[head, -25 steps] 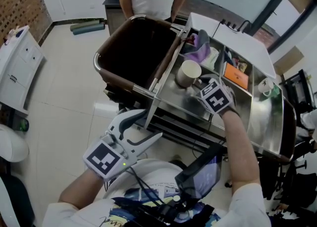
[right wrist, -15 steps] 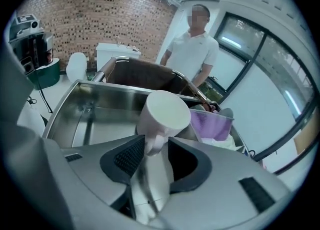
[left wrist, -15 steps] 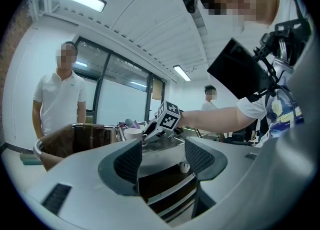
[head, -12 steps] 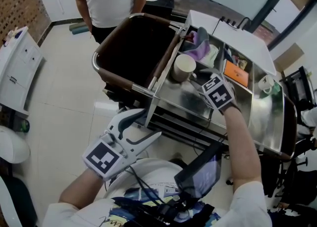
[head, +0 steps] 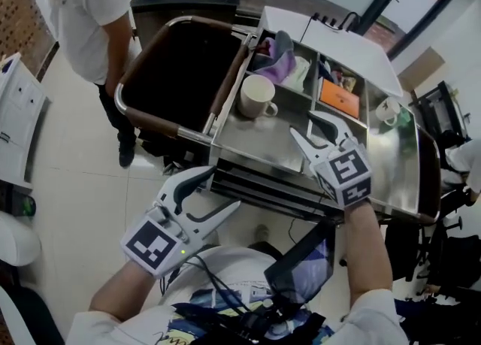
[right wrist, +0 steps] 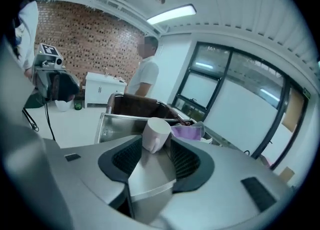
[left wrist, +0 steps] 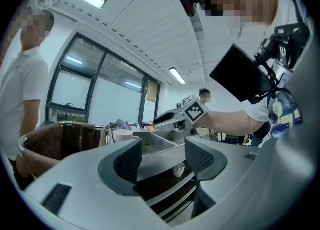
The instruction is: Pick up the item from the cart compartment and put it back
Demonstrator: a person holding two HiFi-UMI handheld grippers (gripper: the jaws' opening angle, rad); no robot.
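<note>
A white mug [head: 255, 96] stands upright in the steel cart compartment [head: 259, 137], handle to the right. My right gripper [head: 310, 127] hovers over the compartment's near right part, open and empty, a short way from the mug. In the right gripper view the mug [right wrist: 156, 134] stands beyond the right gripper [right wrist: 152, 156], apart from the pads. My left gripper [head: 204, 193] hangs open and empty in front of the cart, below its edge. From the left gripper view the left gripper [left wrist: 162, 156] faces the cart, with the mug [left wrist: 122, 135] on top.
A dark brown bin [head: 180, 73] fills the cart's left end. Purple cloth [head: 279, 54], an orange box [head: 340, 99] and another mug [head: 387, 110] sit in the farther compartments. A person in white [head: 83, 5] stands left of the cart. A small cup [left wrist: 179, 170] sits on a lower shelf.
My right gripper has drawn back from the mug toward the cart's near edge with wider jaws. The mug stays in the compartment. The person in white walked to the left.
</note>
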